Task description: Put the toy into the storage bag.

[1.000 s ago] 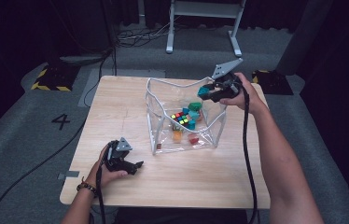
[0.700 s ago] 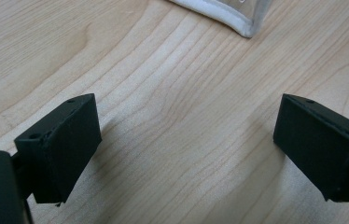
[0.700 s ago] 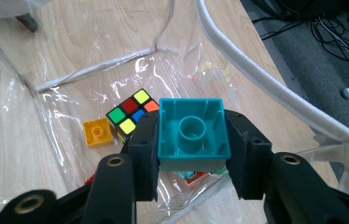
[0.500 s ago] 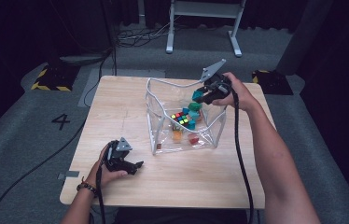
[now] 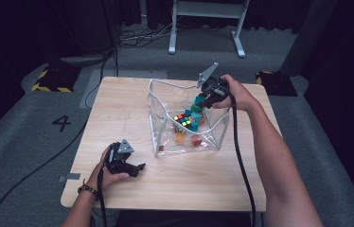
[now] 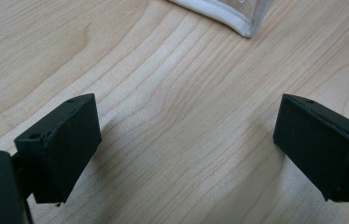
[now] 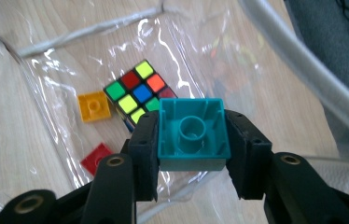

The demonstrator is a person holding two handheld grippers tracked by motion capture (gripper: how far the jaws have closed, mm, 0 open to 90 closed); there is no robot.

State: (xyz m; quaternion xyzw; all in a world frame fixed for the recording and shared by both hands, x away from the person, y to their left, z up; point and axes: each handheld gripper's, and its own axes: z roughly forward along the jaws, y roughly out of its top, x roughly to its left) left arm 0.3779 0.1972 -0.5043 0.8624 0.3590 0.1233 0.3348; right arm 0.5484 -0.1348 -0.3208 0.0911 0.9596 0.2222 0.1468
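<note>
My right gripper (image 5: 199, 101) is shut on a teal toy brick (image 7: 192, 135), gripped by two opposite sides with its hollow underside facing the camera. It hangs inside the top of a clear plastic bin (image 5: 154, 124) with a white frame. On the bin's floor below lie a colour cube (image 7: 137, 93), an orange brick (image 7: 94, 106) and a red brick (image 7: 97, 157). My left gripper (image 5: 138, 168) rests near the table's front left with its jaws wide open over bare wood (image 6: 186, 149).
The wooden table (image 5: 118, 109) carries the bin at its middle right. A corner of the bin's white rim (image 6: 242, 25) lies just ahead of the left gripper. Grey floor, cables and a white stand (image 5: 203, 28) lie beyond the table.
My right gripper has carried the teal brick leftward and down, from over the bin's far right rim into its opening. The left gripper has stayed put.
</note>
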